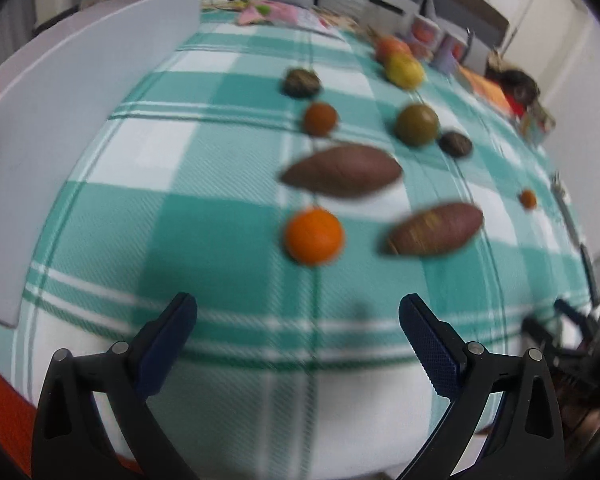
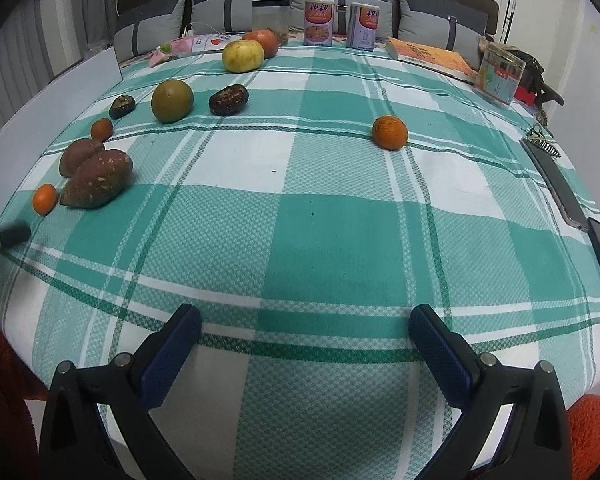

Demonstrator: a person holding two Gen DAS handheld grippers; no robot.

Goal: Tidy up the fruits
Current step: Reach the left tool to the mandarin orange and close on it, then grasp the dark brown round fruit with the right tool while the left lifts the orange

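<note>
My left gripper and right gripper both gape wide, empty, above the checked cloth; a lone orange sits toward the right edge (others cluster far left)

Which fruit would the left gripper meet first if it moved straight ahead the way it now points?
Probably the nearest orange, which lies just ahead of the open left gripper, before the sweet potato behind it. Depth is unclear in the blur.

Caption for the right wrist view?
Open right tool above checked cloth; lone orange apart from fruit row.
</note>
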